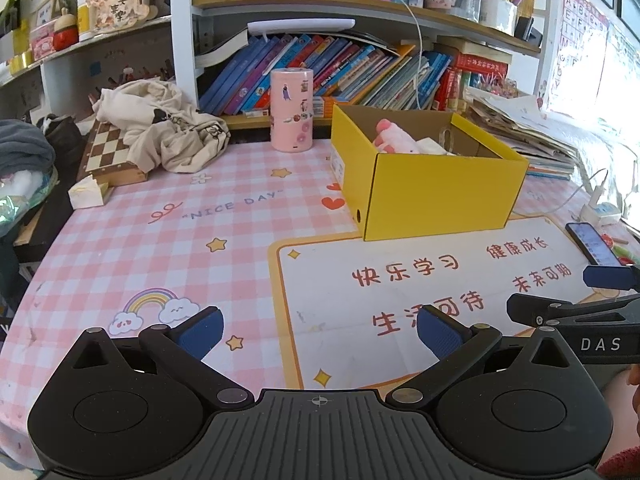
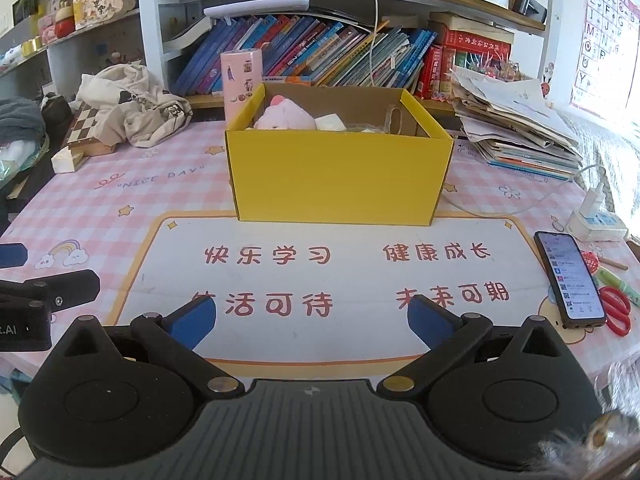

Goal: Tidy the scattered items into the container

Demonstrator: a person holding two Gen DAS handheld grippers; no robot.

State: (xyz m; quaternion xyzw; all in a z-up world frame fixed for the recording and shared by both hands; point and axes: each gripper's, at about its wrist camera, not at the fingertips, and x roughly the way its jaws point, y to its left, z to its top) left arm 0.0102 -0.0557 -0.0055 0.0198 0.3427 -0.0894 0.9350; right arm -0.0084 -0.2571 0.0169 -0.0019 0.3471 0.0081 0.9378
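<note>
Looks like we're between pickups, maybe near done. Left gripper (image 1: 320, 330) is spread wide, holding nothing; the tissue pack (image 1: 87, 192) by the chessboard (image 1: 108, 152) might go next. Yellow box (image 2: 340, 172) mid-desk already holds the pink plush (image 2: 284, 116). Right gripper (image 2: 312, 314) is spread and bare too; phone (image 2: 570, 278) and red scissors (image 2: 616, 310) lie right.

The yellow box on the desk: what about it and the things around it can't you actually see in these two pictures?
- yellow box: its floor is hidden by its own front wall in both views; only the tops of a pink plush toy and some white items show.
- pink canister: its lower part is hidden behind the box in the right wrist view.
- red scissors: partly covered by the phone.
- chessboard: partly under crumpled cloth.
</note>
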